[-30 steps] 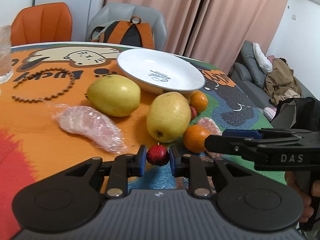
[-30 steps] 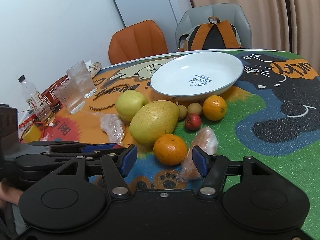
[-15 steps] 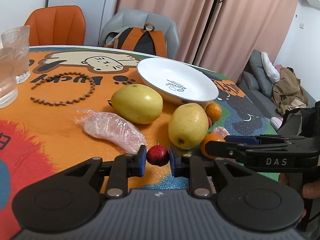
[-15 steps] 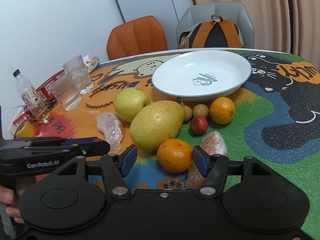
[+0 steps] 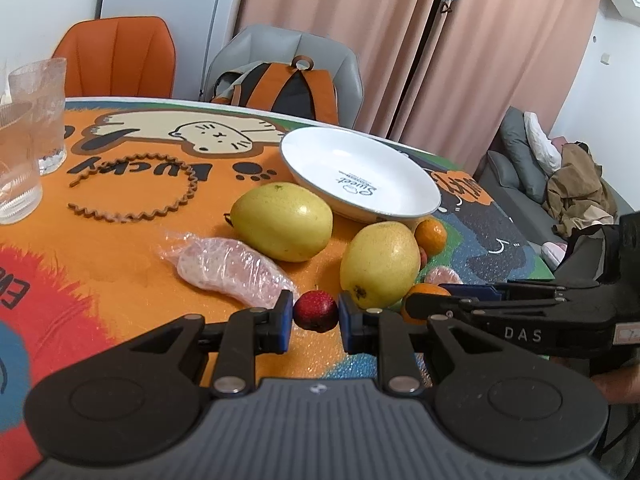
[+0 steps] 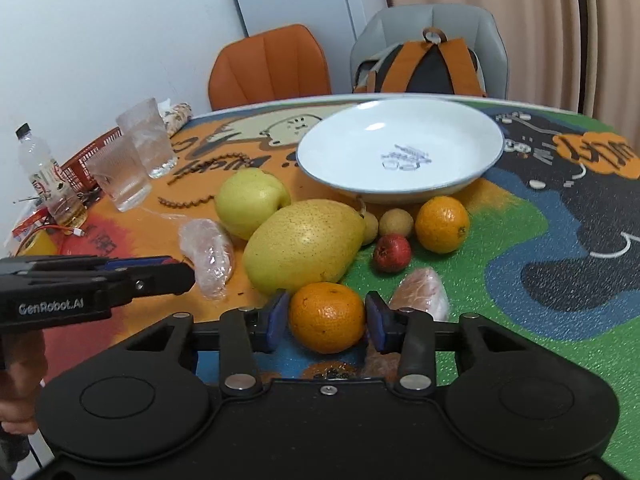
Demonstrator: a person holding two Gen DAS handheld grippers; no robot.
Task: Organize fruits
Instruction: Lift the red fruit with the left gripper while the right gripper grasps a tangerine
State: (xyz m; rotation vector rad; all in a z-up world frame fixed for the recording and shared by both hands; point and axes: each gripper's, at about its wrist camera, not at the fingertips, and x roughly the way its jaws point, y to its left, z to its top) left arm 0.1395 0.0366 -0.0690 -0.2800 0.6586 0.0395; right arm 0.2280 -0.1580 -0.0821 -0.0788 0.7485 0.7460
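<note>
My left gripper (image 5: pixel 314 317) is shut on a small red fruit (image 5: pixel 315 310), held just above the mat. My right gripper (image 6: pixel 326 320) has its jaws closed against a tangerine (image 6: pixel 326 316) on the mat. A white plate (image 5: pixel 420 200) stands empty behind the fruit; it also shows in the right wrist view (image 6: pixel 472 172). Near it lie a yellow apple (image 5: pixel 282 220), a large yellow pear (image 5: pixel 378 264), a second tangerine (image 6: pixel 442 224), a second red fruit (image 6: pixel 392 253), two small tan fruits (image 6: pixel 396 222) and two plastic-wrapped pieces (image 5: pixel 232 270) (image 6: pixel 420 294).
Two drinking glasses (image 6: pixel 134 160) stand at the left, with a water bottle (image 6: pixel 48 176) and a red basket (image 6: pixel 86 164) beyond. A brown wavy headband (image 5: pixel 132 188) lies on the mat. An orange chair (image 5: pixel 116 56) and a grey chair with a backpack (image 5: pixel 286 88) stand behind the table.
My right gripper has moved forward and closed its jaws around the near tangerine. My left gripper has kept the red fruit and drawn back to the left.
</note>
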